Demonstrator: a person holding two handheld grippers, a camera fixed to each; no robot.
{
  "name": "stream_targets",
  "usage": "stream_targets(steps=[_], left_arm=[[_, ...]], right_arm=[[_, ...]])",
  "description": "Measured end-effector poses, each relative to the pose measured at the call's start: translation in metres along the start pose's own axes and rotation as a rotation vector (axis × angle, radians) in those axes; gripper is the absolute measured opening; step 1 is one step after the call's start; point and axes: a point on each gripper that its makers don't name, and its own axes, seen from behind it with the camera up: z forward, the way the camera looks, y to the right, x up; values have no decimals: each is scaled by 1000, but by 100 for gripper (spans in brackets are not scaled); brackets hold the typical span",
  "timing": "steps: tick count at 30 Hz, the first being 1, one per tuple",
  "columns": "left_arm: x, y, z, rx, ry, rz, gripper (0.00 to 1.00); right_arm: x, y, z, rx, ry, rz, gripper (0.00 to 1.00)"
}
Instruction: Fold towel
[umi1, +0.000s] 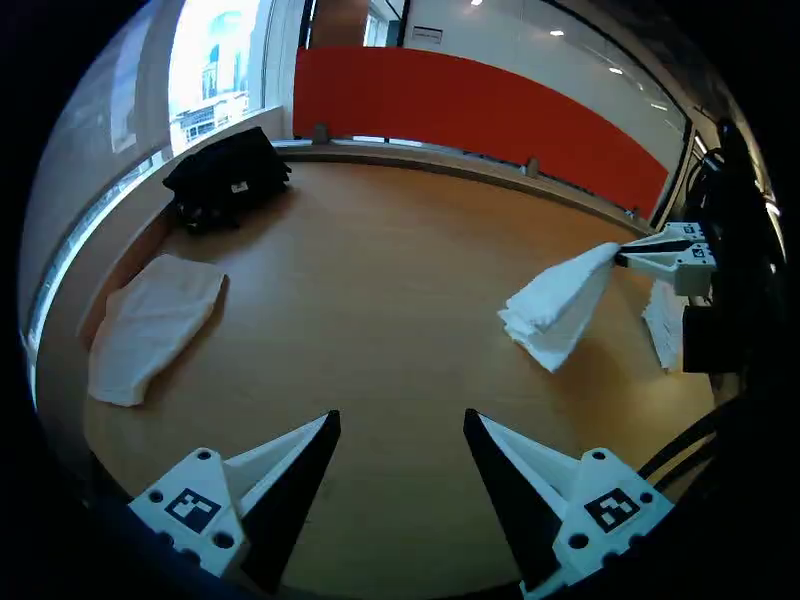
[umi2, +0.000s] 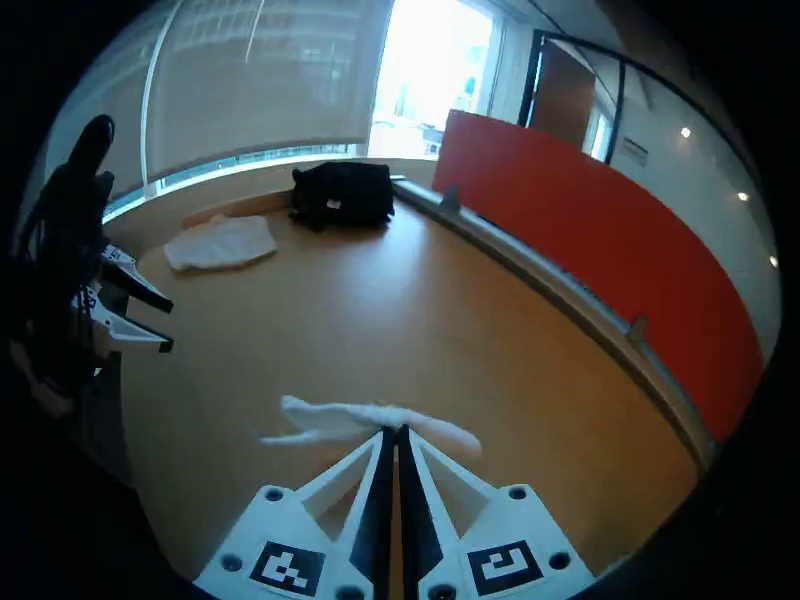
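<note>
Two jaws of the right gripper (umi2: 392, 432) are pressed narrowly on an edge of the white towel (umi2: 370, 418), held at their tips over the tabletop (umi2: 400, 300). The jaws of the left gripper (umi1: 400, 415) are spread wide over bare tabletop, well apart from that towel; in the left gripper view a further white cloth (umi1: 662, 325) is seen near the right gripper. Square black-and-white markers (umi1: 192, 508) are borne on both grippers.

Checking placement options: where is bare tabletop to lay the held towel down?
Free: the wide wooden tabletop between the folded white towel and the draped white towel gripped by the right tool. Crowded: the far corner with the black fabric bag.
</note>
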Motion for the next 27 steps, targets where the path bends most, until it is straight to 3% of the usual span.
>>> stream_targets(steps=[27], left_arm=[[17,18,-3,-42,27,47,92]], right_arm=[[43,44,-55,-88,89,33,3]])
